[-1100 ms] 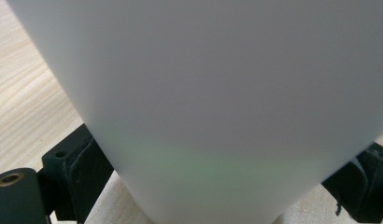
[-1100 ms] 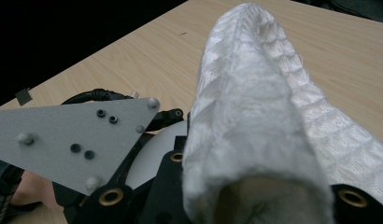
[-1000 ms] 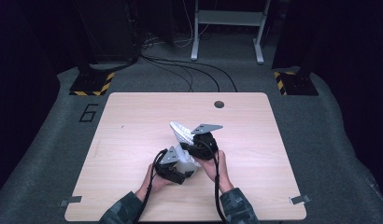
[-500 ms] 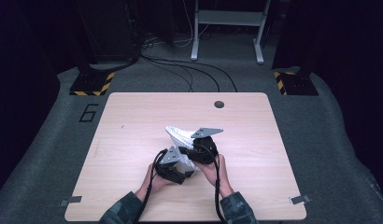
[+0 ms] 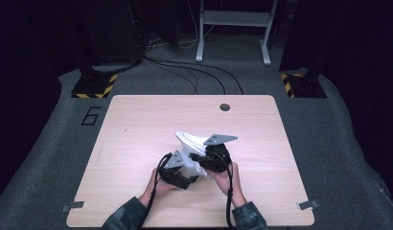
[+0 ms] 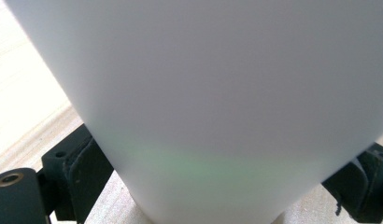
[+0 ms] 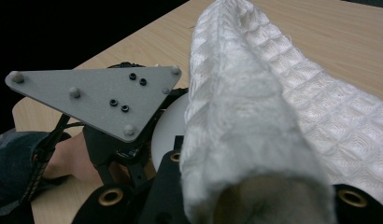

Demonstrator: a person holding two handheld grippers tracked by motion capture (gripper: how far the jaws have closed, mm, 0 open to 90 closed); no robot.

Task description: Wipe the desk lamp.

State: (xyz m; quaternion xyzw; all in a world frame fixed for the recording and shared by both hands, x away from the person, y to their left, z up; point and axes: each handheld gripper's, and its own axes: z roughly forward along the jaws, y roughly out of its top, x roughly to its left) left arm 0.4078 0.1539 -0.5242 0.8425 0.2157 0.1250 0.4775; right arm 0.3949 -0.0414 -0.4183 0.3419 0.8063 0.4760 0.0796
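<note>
White waffle-weave cloth and a smooth white cup-like container are the two things being worked on, low and centre on a light wooden table, just in front of the person.

The left gripper holds the container: in the left gripper view its pale, rounded wall sits between the two black jaws, which stand wide apart and press against it on either side. The right gripper has its jaws closed tight on a bunched fold of the cloth, which drapes up and away from it in the right gripper view and reaches over toward the container's rim.

The step in hand looks like wiping the container with the cloth, or pushing the cloth into it; which of the two cannot be told. The next move probably calls for the left grip to stay firm while the right carries the cloth across or around the white surface without letting the fold slip.

Both forearms, in dark patterned sleeves, come in from the bottom edge of the high view. The hands sit close together, grippers angled toward each other, the right a little farther up the table than the left.
</note>
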